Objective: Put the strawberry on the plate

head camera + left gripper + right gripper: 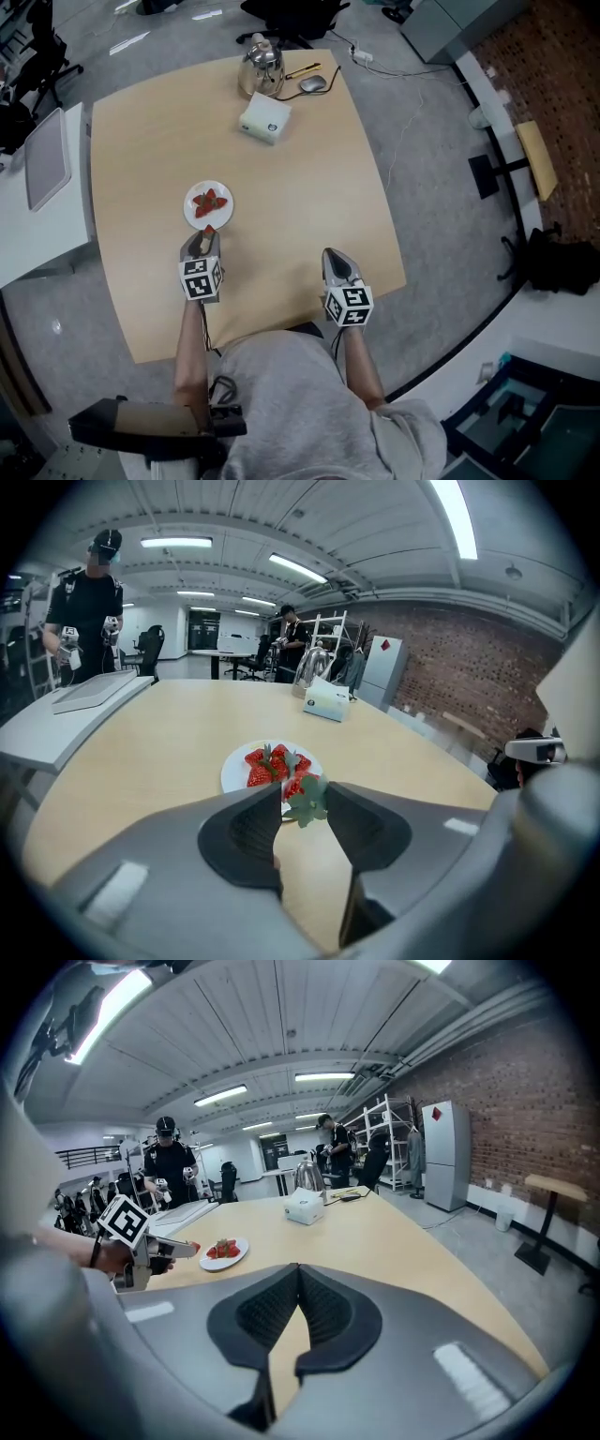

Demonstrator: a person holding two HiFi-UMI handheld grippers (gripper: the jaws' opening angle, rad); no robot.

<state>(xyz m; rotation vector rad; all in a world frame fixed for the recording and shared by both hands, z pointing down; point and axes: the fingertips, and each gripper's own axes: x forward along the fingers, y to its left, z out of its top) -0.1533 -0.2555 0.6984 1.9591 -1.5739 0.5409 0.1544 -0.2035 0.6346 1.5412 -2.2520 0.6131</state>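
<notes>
A white plate [193, 215] [232, 773] lies on the light wooden table [300, 187] with a few red strawberries [210, 201] [266, 765] on it. My left gripper [207, 233] [301, 795] hangs just at the plate's near rim, shut on another strawberry [294, 787] whose green leaves stick out between the jaw tips. The right gripper view also shows the plate [225, 1254] and the left gripper [184, 1249] beside it. My right gripper [332, 257] [296, 1269] rests over the table to the right, shut with nothing between its jaws.
At the table's far end stand a metal kettle [260, 67], a white box [265, 119], a computer mouse [312, 83] and a pen [302, 70]. A side desk with a flat grey device [45, 157] adjoins on the left. People stand in the background [89, 602].
</notes>
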